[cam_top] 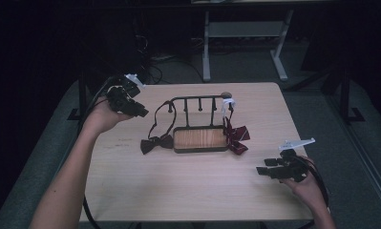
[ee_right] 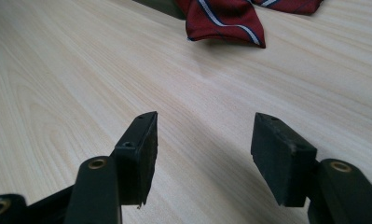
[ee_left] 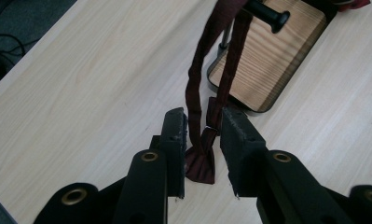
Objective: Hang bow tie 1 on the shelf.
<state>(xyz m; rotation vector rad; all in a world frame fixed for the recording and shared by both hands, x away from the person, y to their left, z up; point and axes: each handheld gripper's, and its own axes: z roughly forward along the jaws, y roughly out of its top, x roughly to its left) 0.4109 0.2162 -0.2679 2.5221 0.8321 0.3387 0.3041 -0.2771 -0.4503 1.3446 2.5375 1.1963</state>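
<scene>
A black rack with pegs stands on a wooden base at mid-table. From its left peg a dark maroon bow tie hangs by its strap, with the bow resting on the table. A red striped bow tie lies against the rack's right end, and its near edge is seen in the right gripper view. My left gripper hovers left of the rack, open. The strap shows between its jaws but the pads do not press on it. My right gripper is open near the front right, with nothing between its jaws.
The light wooden table has bare surface in front of the rack. A white tag hangs at the rack's right end. Beyond the far edge stand the white legs of another desk and some floor cables.
</scene>
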